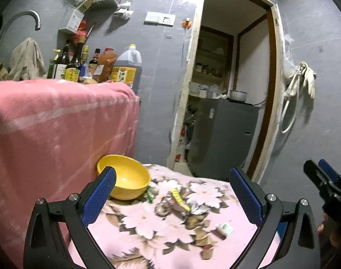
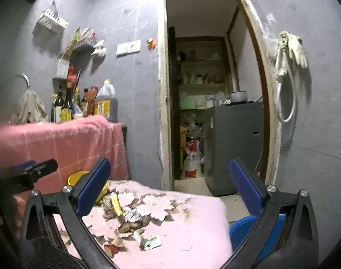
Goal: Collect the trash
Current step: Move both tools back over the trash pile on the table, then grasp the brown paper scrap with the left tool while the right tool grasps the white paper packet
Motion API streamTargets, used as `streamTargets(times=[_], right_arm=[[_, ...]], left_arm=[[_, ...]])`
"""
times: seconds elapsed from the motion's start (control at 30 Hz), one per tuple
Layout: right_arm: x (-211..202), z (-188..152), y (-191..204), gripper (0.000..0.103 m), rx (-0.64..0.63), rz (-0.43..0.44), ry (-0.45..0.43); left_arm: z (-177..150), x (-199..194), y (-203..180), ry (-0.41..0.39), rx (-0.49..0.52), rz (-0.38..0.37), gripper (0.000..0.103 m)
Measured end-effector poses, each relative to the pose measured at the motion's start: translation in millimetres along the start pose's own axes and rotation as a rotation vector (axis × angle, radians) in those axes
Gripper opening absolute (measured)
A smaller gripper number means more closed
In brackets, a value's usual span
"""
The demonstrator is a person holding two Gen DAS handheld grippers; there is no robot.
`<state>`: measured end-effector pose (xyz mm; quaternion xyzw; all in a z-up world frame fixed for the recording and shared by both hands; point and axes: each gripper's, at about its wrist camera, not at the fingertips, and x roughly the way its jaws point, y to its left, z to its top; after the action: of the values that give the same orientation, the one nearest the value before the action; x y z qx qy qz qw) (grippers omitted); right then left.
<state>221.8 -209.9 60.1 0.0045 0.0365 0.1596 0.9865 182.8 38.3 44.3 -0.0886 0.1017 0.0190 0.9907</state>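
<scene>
A table draped in a pink floral cloth (image 1: 134,224) fills the foreground, pushed against a taller surface covered by a pink towel (image 1: 58,121). At the left stands a yellow bowl (image 1: 125,179), apparently empty. Just right of it lie scattered scraps of trash: a yellow wrapper (image 1: 179,198), crumpled foil (image 1: 196,208), and a small green-and-white packet (image 1: 225,228) nearer the front edge. The left gripper (image 1: 170,197) hovers above them, jaws spread wide, holding nothing. The right gripper (image 2: 170,190) is likewise wide open and empty. No trash looks collected yet; the whole job seems to remain.
</scene>
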Motion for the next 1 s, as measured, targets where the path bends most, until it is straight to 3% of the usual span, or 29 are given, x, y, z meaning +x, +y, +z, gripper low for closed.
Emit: streamTargets(times=[0.37, 0.67, 0.8, 1.0], right_arm=[[47.7, -47.4, 7.6, 0.103, -0.042, 0.040, 0.209], [81.3, -75.9, -6.3, 0.103, -0.011, 0.055, 0.420], [92.2, -86.9, -13.2, 0.103, 0.005, 0.080, 0.497], [104.0, -100.1, -17.4, 0.101, 0.008, 0.109, 0.588]], left_arm=[[-34.1, 22.3, 19.7, 0.104, -0.038, 0.024, 0.099], [-50.8, 53.5, 14.7, 0.309, -0.064, -0.038, 0.098], [-62.7, 68.5, 7.7, 0.409, -0.082, -0.105, 0.097], [-77.4, 87.0, -7.2, 0.542, -0.101, -0.202, 0.078]])
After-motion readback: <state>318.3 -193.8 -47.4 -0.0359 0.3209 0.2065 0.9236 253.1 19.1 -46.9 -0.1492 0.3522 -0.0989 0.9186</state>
